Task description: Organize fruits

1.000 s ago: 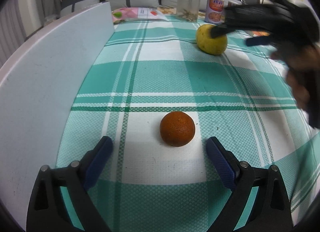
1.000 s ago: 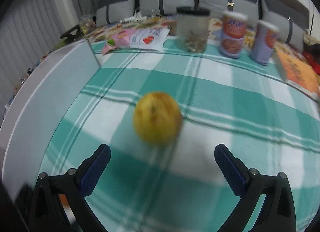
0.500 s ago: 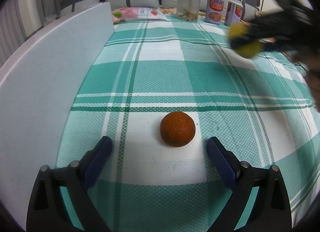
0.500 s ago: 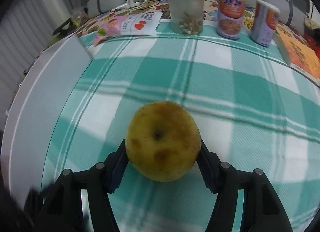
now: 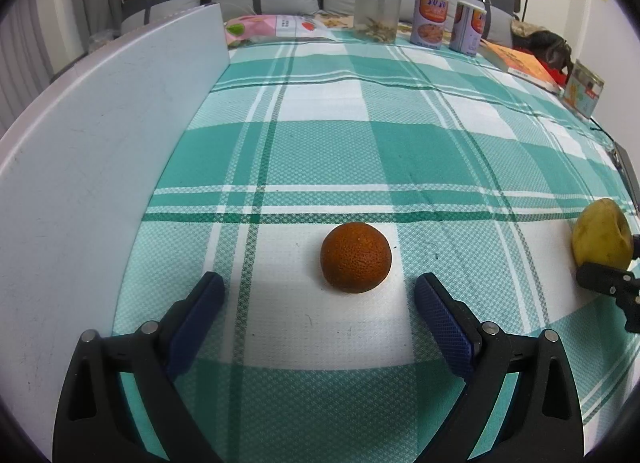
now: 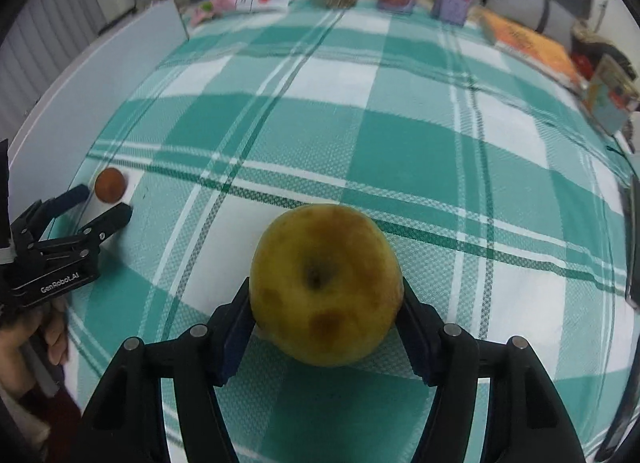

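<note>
A dark orange (image 5: 356, 257) lies on the green plaid cloth (image 5: 360, 143), just ahead of my left gripper (image 5: 319, 287). That gripper stands open, its blue pads wide on either side and clear of the fruit. A blotchy yellow apple (image 6: 326, 283) sits between the pads of my right gripper (image 6: 325, 291), which press on both its sides while the jaws are opening slightly. In the left wrist view the apple (image 5: 600, 233) shows at the right edge, level with the orange. The right wrist view has the orange (image 6: 110, 185) and left gripper (image 6: 103, 202) far left.
A white board (image 5: 100, 143) runs along the left side of the cloth. At the far end stand a clear jar (image 5: 378, 9), two cans (image 5: 430, 19), snack packets (image 5: 260, 25), an orange book (image 5: 520, 63) and a small box (image 5: 584, 89). A hand (image 6: 24, 343) holds the left gripper.
My right gripper closed on the yellow apple at the far side and carried it toward me, to the right of the orange. The left gripper and orange stayed put.
</note>
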Tool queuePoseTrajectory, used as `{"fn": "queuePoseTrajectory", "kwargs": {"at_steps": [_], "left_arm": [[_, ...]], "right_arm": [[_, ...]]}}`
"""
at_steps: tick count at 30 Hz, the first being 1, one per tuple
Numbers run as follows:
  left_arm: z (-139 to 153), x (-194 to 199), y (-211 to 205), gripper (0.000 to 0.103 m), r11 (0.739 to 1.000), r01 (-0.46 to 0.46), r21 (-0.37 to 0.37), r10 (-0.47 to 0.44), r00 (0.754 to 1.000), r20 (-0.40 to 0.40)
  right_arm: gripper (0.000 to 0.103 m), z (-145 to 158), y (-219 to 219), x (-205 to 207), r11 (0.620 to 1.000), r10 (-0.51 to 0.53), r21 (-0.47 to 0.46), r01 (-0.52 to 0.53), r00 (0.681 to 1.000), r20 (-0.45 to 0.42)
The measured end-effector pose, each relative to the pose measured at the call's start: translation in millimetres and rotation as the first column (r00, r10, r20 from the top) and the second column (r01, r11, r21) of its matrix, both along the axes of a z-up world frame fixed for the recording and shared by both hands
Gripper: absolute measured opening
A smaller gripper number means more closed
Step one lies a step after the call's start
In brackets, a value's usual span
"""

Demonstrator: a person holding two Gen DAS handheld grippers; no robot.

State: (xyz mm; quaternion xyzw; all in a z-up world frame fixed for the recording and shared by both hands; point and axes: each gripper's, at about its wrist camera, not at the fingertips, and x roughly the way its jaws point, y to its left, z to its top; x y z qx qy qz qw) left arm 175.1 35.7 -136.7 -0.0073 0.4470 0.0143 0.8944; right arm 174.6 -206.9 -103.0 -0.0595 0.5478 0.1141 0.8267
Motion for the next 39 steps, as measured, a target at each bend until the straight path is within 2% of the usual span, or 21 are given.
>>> {"fn": "queuePoseTrajectory", "kwargs": {"at_steps": [2,3,7,10,12,20,39], "left_arm": [[-0.1,-0.1,0.5,0.097,1.0,0.0,0.0,0.0,1.0,0.0],[0.1,0.1,0.1,0.097,1.0,0.0,0.0,0.0,1.0,0.0],[0.1,0.2,0.1,0.098,1.0,0.0,0.0,0.0,1.0,0.0],[0.2,0.3,0.2,0.098,1.0,0.0,0.001,0.0,1.0,-0.001],[0.2,0.2,0.6,0.098,1.0,0.0,0.001,0.0,1.0,-0.001],[0.4,0.4,0.6,0.098,1.0,-0.001,0.001,0.001,1.0,-0.001],[0.4,1.3,-0.2,0.098,1.0,-0.001,0.001,0.001,1.0,-0.002]], "right_arm": [[0.095,4.8,-4.2,-6.5,0.999,-0.033,0.014,0.032,0.999,0.035],[0.096,7.5,-7.0,-11.2,0.999,-0.049,0.026,0.048,0.997,0.055],[0.097,7.9,-19.6,-33.2,0.995,-0.099,0.039,0.096,0.992,0.076],[0.098,-5.2,-19.0,-45.1,0.996,-0.081,-0.019,0.083,0.994,0.069],[0.102,-8.5,-16.0,-51.9,0.997,-0.061,-0.044,0.066,0.993,0.105],[0.103,-12.3,-19.4,-55.3,0.997,-0.071,-0.021,0.075,0.984,0.161],[0.103,-12.6,-18.9,-54.9,0.997,-0.071,-0.021,0.076,0.984,0.165]]}}
